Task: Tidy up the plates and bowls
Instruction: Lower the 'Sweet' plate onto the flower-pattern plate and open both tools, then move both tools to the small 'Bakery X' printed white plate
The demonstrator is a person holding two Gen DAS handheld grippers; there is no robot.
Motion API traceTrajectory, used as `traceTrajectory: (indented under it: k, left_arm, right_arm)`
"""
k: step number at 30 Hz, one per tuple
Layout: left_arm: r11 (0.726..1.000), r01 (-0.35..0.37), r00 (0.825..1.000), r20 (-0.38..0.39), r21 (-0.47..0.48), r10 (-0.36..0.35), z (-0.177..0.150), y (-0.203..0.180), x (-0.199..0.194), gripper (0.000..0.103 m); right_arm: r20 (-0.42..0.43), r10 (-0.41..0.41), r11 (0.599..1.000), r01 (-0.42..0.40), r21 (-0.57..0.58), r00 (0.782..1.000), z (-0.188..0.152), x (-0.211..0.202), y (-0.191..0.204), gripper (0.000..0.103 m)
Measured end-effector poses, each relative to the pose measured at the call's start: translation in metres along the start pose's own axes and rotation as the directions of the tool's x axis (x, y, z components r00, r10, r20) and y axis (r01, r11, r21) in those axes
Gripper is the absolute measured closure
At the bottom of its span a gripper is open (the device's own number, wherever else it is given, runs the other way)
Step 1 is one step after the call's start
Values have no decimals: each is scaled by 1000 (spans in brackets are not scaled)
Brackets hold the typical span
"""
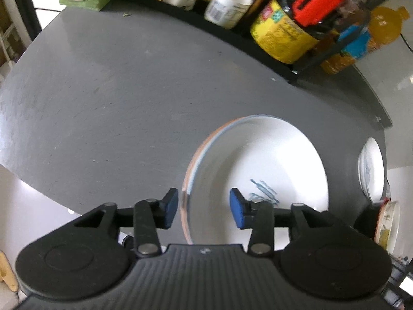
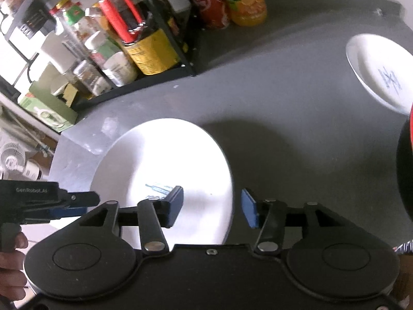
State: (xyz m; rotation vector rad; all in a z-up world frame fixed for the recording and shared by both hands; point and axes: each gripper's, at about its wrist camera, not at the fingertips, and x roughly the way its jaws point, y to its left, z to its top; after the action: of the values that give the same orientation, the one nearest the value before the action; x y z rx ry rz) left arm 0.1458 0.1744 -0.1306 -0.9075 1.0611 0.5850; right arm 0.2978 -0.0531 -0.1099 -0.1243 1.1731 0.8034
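In the left wrist view, the left gripper (image 1: 204, 208) hangs wide, holding nothing, its two blue pads straddling the near-left rim of the large white plate (image 1: 258, 170), which lies on the grey desk (image 1: 103, 90) towards its near edge; a pinkish band under the rim suggests another dish beneath, though that is hard to tell. A smaller white plate (image 1: 371, 170) sits near the desk's right edge, with a third, patterned dish (image 1: 387, 224) just nearer, partly cut off. A black rack (image 1: 258, 41) of jars and bottles runs along the far edge. In the right wrist view, the right gripper (image 2: 211, 206) is likewise spread wide and empty, poised over the near-right rim of the same large white plate (image 2: 165, 170); the other gripper enters from the left, with a hand (image 2: 13, 258) behind it. The smaller plate (image 2: 379, 72) lies well apart, by the far right edge. The step in hand looks like taking the large plate: one pad should slide under the rim and the other over it before closing, then a level lift, kept clear of the rack.
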Motion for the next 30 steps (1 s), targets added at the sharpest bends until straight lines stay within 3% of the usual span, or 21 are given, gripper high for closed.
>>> traceTrajectory:
  k: [4,7,14,30]
  left_arm:
    - [1000,16,1000,21,11,-16,-3,-14,-9,27]
    - [999,25,999,35,37,-27,-4,-28,-14,17]
    - [995,22,999,36,102,-26,3,-60,-19,12]
    - [975,69,997,8,211,-72,14,-150,-2,11]
  right_arm:
    - [10,12,999,-12,-37,1000,5,-10,6,37]
    - [19,15,998,-14,-61,1000,9,-17,7,23]
    - [46,-8,998,11,-61,999,22,-37,-11,9]
    - [129,-102,994,97,45,986,53,-86,-99,8]
